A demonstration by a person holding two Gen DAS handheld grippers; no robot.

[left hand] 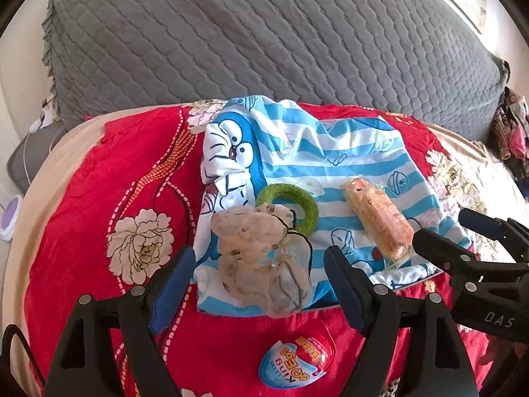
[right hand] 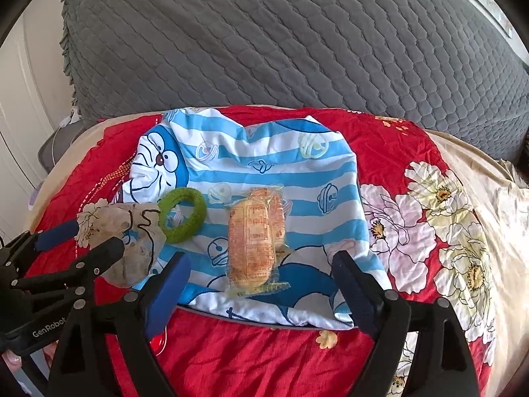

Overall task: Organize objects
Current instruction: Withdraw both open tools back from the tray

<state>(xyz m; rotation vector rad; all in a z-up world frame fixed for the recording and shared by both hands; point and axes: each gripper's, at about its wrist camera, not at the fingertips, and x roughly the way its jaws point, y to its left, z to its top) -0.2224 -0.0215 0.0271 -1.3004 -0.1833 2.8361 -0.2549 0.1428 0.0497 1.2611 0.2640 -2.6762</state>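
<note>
A blue-and-white striped cartoon cloth [left hand: 297, 165] [right hand: 264, 172] lies on the red floral bedspread. On it lie a green fuzzy ring [left hand: 291, 208] [right hand: 185, 215], a crumpled sheer pouch [left hand: 261, 258] [right hand: 125, 241] and a wrapped orange snack [left hand: 377, 221] [right hand: 254, 238]. A red-and-blue egg-shaped packet [left hand: 297, 357] lies on the bedspread near me. My left gripper [left hand: 261, 284] is open, its fingers either side of the pouch; it also shows in the right wrist view [right hand: 89, 241]. My right gripper [right hand: 261, 281] is open around the near end of the snack; it also shows in the left wrist view [left hand: 446, 231].
A grey quilted cover [left hand: 264, 39] [right hand: 297, 39] rises behind the bedspread [left hand: 82, 198] [right hand: 380, 139]. Clothes [left hand: 512, 132] are piled at the far right. A white cable and small devices [left hand: 13, 218] sit off the bed's left edge.
</note>
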